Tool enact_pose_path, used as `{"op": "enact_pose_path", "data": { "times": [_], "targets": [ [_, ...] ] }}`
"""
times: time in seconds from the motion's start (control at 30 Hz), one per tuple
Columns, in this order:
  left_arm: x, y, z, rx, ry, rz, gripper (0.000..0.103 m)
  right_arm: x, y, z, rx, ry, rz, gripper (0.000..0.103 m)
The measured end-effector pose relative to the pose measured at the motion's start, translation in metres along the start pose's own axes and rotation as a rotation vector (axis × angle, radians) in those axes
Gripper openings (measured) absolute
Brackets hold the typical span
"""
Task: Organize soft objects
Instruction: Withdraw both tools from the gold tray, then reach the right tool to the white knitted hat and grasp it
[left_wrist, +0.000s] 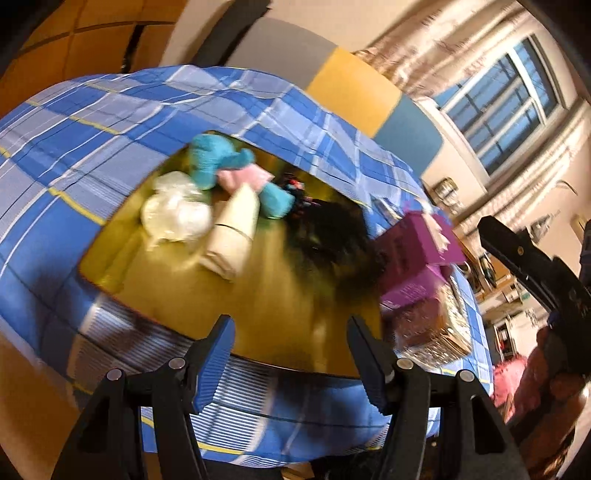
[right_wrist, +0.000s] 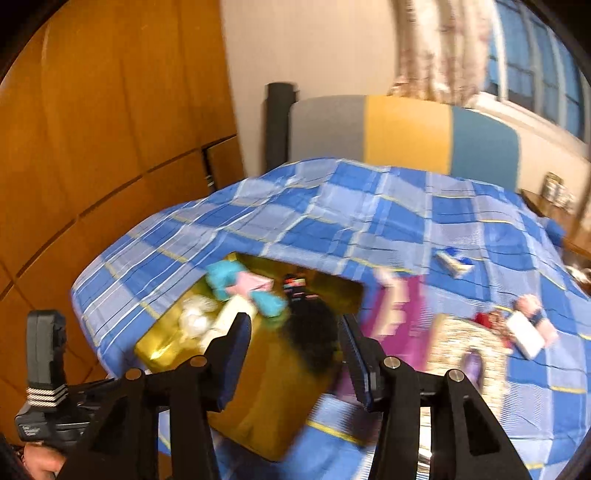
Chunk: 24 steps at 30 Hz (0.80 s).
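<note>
L gripper (left_wrist: 291, 354) spread wide, nothing betw the fingers, hovering over the near edge of a gold tray (left_wrist: 258, 295) that sits on a bed w/ blue plaid cover (left_wrist: 92, 122). R gripper (right_wrist: 295, 354) likewise spread, empty, above the same tray (right_wrist: 266, 406); both views blurred. On the tray, mid-right, a black fuzzy soft thing (left_wrist: 336, 243), too smeared to name. Just left of it a cream cloth roll (left_wrist: 232, 232), tilted. At the tray's left side a clear crinkly plastic bag (left_wrist: 173, 210). Toward the far edge a teal plush toy (left_wrist: 218, 162) w/ a pink cloth (left_wrist: 243, 177) touching it. Beside the tray's right edge, purple boxes (left_wrist: 417, 254), on the cover. Far behind the bed, a grey-yellow-teal headboard (right_wrist: 406, 136) and a window (left_wrist: 506, 99).
</note>
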<state>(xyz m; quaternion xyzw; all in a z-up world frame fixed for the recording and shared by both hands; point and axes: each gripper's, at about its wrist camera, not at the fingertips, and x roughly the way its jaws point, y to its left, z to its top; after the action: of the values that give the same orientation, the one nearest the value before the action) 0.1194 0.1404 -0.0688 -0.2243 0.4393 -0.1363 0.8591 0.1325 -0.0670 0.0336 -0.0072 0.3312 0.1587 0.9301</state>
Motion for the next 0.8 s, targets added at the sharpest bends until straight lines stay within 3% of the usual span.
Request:
{"op": "enact_pose_path", "data": {
  "times": [0.23,0.47,0.63,0.8],
  "targets": [
    [0.006,-0.034,-0.012,0.077,0.015,-0.081,0.064,-0.042,-0.084,-0.007,0.107,-0.053,-0.153,0.053],
    [0.010,-0.071,-0.026,0.170,0.034,-0.146,0.065,-0.064,-0.191,-0.046,0.292,-0.015,-0.314,0.058],
    [0.019,-0.097,-0.041,0.230,0.073,-0.189,0.065,-0.051,-0.249,-0.089,0.369,0.077,-0.305,0.062],
    [0.035,-0.117,-0.055,0.280,0.140,-0.180,0.065,-0.029,-0.273,-0.123,0.379,0.176,-0.290,0.062]
  ]
}}
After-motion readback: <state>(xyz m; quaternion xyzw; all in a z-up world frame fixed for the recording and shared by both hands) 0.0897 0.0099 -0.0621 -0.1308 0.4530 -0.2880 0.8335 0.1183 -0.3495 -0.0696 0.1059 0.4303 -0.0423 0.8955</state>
